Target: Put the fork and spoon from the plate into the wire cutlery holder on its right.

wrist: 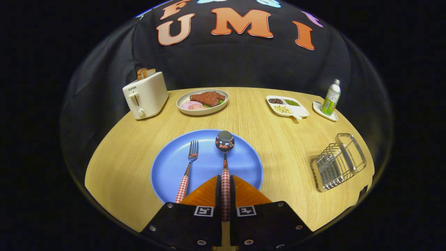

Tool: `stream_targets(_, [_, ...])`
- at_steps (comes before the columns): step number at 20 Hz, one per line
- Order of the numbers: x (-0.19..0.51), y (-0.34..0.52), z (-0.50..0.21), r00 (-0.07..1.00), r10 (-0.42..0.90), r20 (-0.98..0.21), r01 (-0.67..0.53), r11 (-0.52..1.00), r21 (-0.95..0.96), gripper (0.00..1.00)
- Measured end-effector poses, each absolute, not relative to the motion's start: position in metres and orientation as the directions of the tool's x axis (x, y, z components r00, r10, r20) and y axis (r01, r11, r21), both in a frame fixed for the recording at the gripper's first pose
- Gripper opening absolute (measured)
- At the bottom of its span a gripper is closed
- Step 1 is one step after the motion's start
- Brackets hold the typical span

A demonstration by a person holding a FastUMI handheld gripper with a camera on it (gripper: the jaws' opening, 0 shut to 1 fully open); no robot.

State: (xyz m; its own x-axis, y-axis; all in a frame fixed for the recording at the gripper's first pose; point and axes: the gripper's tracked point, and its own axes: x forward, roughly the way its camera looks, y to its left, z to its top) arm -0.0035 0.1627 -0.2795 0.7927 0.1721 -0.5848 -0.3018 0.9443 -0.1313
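Note:
A blue plate point(167, 167) lies on the wooden table just ahead of my fingers. On it are a fork point(188, 170) and a spoon point(225, 146), both with red-and-white checked handles. My gripper point(225, 184) is shut on the spoon's handle, which runs between the two fingers; its shiny bowl points away over the plate. The fork lies parallel to the spoon, just left of my left finger. The wire cutlery holder point(337, 162) stands to the right of the plate near the table's edge.
Beyond the plate stand a white toaster point(146, 94) with bread, a plate of steak point(202, 101), a divided dish of beans point(287, 105) and a green bottle point(331, 97) on a saucer. The table's edge curves close behind the wire holder.

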Motion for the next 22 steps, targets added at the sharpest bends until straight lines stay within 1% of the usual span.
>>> stream_targets(6, [-0.003, 0.106, -0.215, 0.766, 0.174, -0.619, -0.304, 0.946, -0.111, 0.1])
stream_targets(12, [-0.006, 0.03, -0.164, 0.735, 0.134, -0.665, -0.313, 0.937, -0.157, 0.1])
stream_targets(15, [-0.012, 0.002, -0.157, 0.686, 0.123, -0.717, -0.321, 0.936, -0.147, 0.09])
stream_targets(18, [-0.012, -0.029, -0.155, 0.658, 0.073, -0.75, -0.314, 0.931, -0.185, 0.1])
stream_targets(22, [-0.016, -0.047, -0.16, 0.587, 0.046, -0.808, -0.337, 0.922, -0.192, 0.1])
